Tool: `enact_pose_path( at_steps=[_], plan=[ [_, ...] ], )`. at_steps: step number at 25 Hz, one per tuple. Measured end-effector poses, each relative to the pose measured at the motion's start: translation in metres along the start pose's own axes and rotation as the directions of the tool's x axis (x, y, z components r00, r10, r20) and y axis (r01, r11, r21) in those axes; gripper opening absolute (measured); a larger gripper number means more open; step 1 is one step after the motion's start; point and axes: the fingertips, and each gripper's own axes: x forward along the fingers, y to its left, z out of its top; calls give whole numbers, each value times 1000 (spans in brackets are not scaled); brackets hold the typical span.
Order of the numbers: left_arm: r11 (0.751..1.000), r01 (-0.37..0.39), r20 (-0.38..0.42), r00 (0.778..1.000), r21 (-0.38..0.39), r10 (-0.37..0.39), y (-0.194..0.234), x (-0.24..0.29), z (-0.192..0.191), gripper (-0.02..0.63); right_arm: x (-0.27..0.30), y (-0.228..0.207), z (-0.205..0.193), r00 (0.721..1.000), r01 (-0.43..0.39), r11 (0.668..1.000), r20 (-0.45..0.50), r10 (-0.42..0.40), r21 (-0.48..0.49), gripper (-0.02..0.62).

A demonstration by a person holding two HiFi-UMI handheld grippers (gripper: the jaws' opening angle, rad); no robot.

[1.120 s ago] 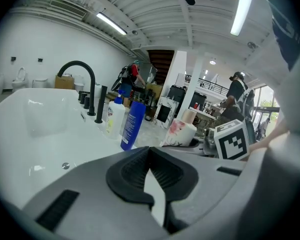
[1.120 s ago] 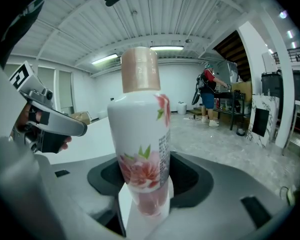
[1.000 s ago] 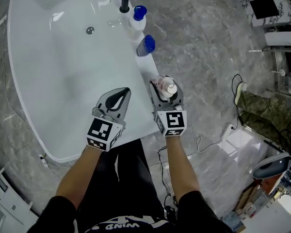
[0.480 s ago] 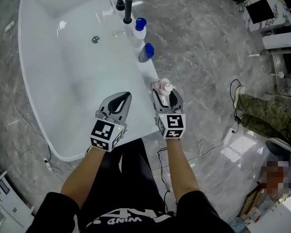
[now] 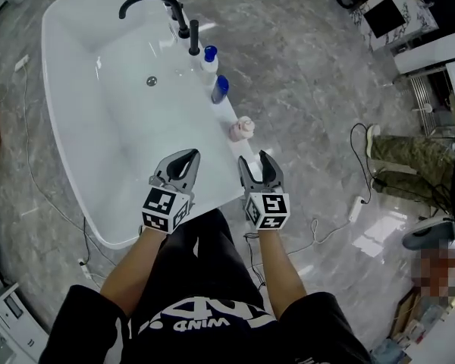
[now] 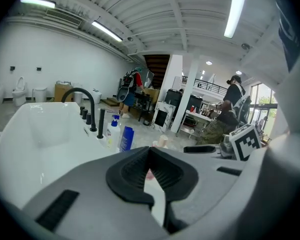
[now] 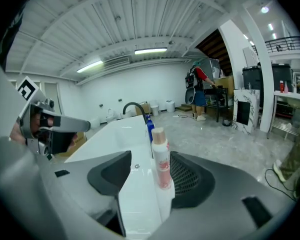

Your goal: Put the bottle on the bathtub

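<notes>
A big work hall, not a home. Just ahead of the fingers (image 5: 270, 169) stands a white bathtub (image 5: 83, 127) with a black tap (image 5: 145, 0) on a grey stone floor (image 5: 303, 74). Far beyond them are long ceiling lights (image 6: 106, 30) and stairs (image 6: 157, 64).

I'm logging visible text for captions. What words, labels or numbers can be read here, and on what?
"WIND": white print on the person's black shirt.
Label on the pink bottle: blurred, unreadable.
On the blue bottle and the white blue-capped bottle: too small to read.
The marker cubes: square patterns, no letters.

bottle (image 7: 161, 160) label blurred, print illegible
</notes>
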Motion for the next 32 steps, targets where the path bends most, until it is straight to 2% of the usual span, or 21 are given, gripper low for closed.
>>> enact_pose_path(
  at_steps=[4,9,16,20,25,32],
  plan=[
    [998,43,-8,999,34,-43,-22,-25,14,8,-40,15,21,999,-11,1000,34,10,21,249],
    [993,92,-14,996,79,-92,-47,-57,28,8,-83,29,39,998,-38,999,48,38,-19,249],
    [992,94,55,994,78,-99,-65,-90,61,8,-128,38,63,993,-38,999,112,36,15,249],
    [988,111,89,989,103,-120,-78,-101,77,8,-148,46,79,987,-38,999,158,34,22,249],
    [988,102,117,986,115,-116,-83,-110,88,8,-168,54,96,980,-49,999,195,49,-5,242],
    [990,86,136,986,108,-100,-84,-122,89,8,-188,55,108,972,-10,999,233,21,-48,80]
  ],
)
